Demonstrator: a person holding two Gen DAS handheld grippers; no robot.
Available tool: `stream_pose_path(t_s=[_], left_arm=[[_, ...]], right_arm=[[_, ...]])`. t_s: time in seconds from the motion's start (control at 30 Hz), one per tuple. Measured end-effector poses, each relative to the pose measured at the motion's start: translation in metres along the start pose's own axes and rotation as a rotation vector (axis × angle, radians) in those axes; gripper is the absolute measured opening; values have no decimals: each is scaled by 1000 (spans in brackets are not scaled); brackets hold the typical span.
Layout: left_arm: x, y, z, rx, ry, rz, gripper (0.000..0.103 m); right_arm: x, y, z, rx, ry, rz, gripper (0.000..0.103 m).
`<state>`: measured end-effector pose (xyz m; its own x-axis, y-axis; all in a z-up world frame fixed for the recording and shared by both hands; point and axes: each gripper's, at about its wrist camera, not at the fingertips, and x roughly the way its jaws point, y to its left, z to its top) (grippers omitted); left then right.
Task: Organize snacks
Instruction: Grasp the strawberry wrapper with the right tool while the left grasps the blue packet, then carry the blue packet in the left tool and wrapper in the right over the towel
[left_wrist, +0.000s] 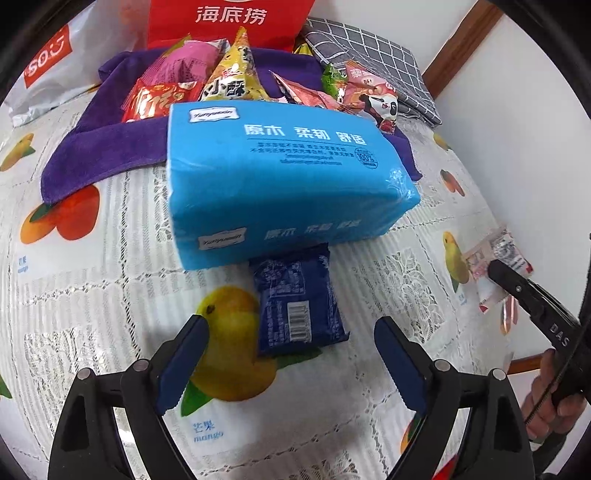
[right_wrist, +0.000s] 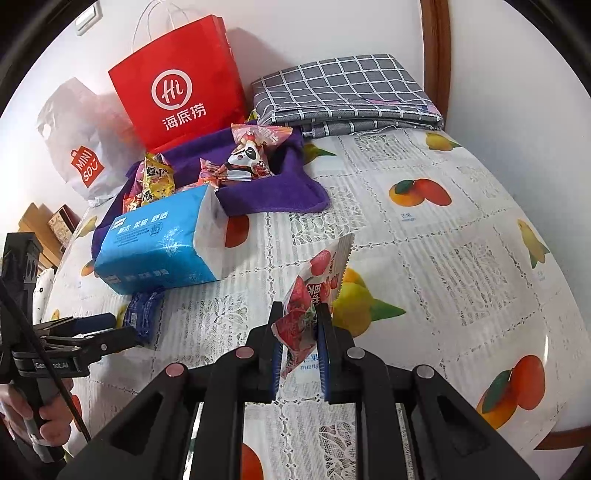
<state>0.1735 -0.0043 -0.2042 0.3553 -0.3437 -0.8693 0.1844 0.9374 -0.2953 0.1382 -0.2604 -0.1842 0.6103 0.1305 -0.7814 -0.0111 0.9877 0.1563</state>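
The table (right_wrist: 461, 236), covered in a fruit-print lace cloth, carries a red paper bag (right_wrist: 177, 85) and a white carrier bag (right_wrist: 79, 147) against its far edge, with a folded grey checked cloth (right_wrist: 343, 92) at the far right corner. In front of the red bag lies a purple towel (right_wrist: 266, 192) bearing the loose snack packets (right_wrist: 243, 158). A blue tissue pack (left_wrist: 280, 177) overlaps the towel's near edge, and a dark blue snack packet (left_wrist: 299, 306) lies flat on the table, partly tucked under the pack's near side. The right gripper (right_wrist: 299, 332) is clamped tight on a red strawberry-print sachet (right_wrist: 314, 291), held clear of the table toward its right side. The left gripper (left_wrist: 291, 332) stands wide open with nothing between its fingers, poised above the dark blue packet and straddling its near end. Judged step: picking that packet up. To do it well, the fingers should descend either side of the packet's narrow width, close on the exposed near half, then draw it toward the near edge before lifting, so the tissue pack is not dragged or tipped.
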Motion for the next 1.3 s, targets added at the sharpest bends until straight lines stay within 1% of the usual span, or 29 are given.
stream_pose_path(t_s=[0.07,0.13,0.17,0.27,0.3,0.33,0.37,0.4,0.43,0.47,0.5,0.53,0.6,0.7,0.83,1.0,1.1,1.3], left_arm=[[3,-5,2,14,-7,32,90],[8,-14,2,52,-16,94,89],[12,-19,2,77,-20,138,87],[18,-29,3,125,-38,229,76],[19,-31,3,135,-45,249,74],[19,-33,4,142,-52,251,72],[19,-34,5,145,-58,251,65],[19,-34,6,149,-63,255,55],[18,-35,7,152,-66,258,51],[17,-34,7,149,-66,256,48],[16,-33,8,145,-66,251,42],[14,-33,9,146,-63,244,41],[11,-29,8,127,-55,211,39],[0,-16,2,84,-45,133,39],[-14,-8,-5,49,-54,74,39],[-38,-2,-6,28,-90,40,39],[-56,1,-4,27,-118,33,39],[-82,4,11,26,-158,23,39]], right_arm=[[-1,-3,0,4,-1,-2,16],[-2,-8,0,11,-3,-6,16],[-2,-10,0,14,-2,-10,16],[-1,-18,-1,27,3,-25,16],[-1,-20,-2,30,5,-29,16],[-1,-22,-3,32,8,-33,16],[-1,-24,-4,36,11,-39,16],[-1,-26,-4,39,13,-42,16],[-1,-27,-5,41,15,-45,16],[0,-28,-5,45,16,-48,16],[0,-29,-5,48,18,-50,16],[0,-29,-5,50,19,-50,16],[-1,-27,-4,50,18,-49,16],[-4,-21,-2,39,13,-47,16],[-9,-9,1,19,3,-39,16],[-17,12,4,-17,-8,-19,16],[-22,26,6,-40,-17,-7,16],[-31,51,18,-79,-42,20,16]])
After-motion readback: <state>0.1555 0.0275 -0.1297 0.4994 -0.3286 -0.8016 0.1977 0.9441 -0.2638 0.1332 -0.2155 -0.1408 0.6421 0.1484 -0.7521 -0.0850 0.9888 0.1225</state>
